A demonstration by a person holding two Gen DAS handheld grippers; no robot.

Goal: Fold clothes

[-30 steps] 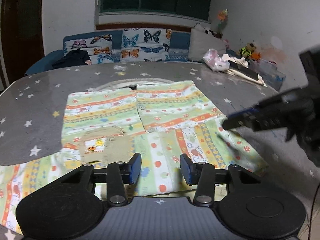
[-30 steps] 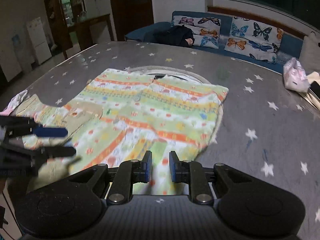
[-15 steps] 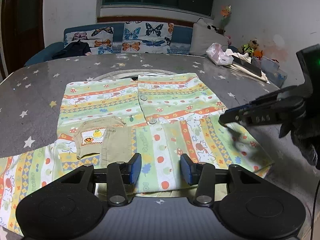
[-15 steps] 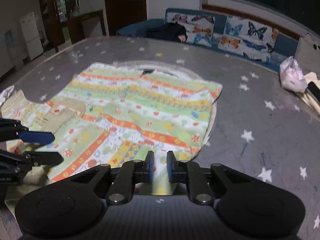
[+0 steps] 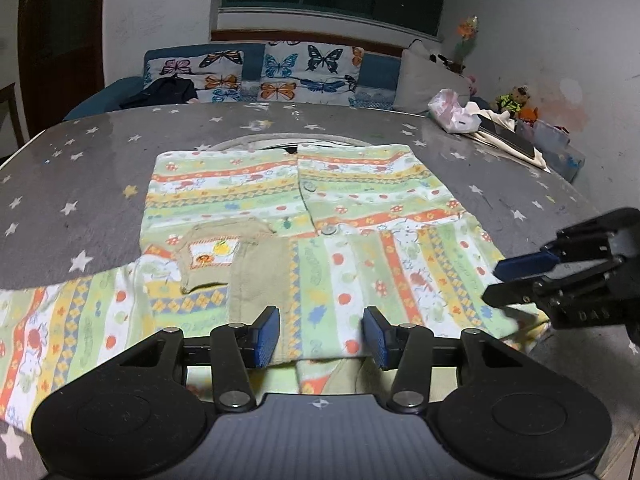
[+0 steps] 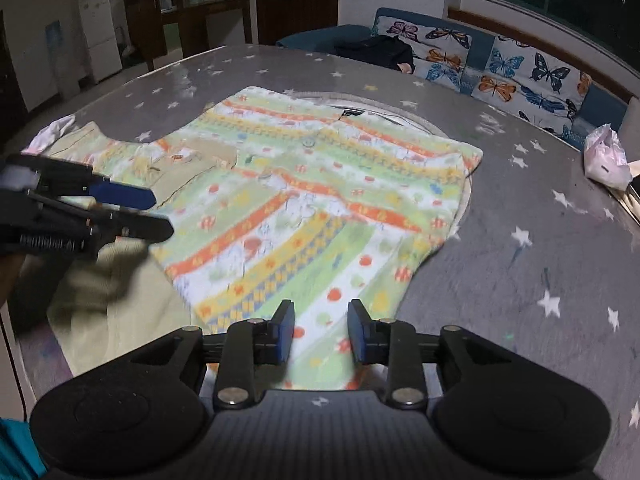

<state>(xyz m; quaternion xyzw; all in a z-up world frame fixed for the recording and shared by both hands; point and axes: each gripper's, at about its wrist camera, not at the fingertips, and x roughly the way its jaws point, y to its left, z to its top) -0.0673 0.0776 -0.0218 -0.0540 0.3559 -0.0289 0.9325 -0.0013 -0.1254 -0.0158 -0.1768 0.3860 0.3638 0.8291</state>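
Garment: striped green, orange and yellow patterned children's shirt (image 5: 304, 216) lies flat on my grey star-printed bench (image 5: 80, 168) | left tongs (image 5: 320, 334) spread over its near hem | right tongs (image 6: 320, 330) spread, empty, over its right hem corner

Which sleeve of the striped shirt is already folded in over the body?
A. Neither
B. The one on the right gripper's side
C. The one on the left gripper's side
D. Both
B: the right-side sleeve lies across the front of the striped shirt, while the left-side sleeve is spread out on the table.
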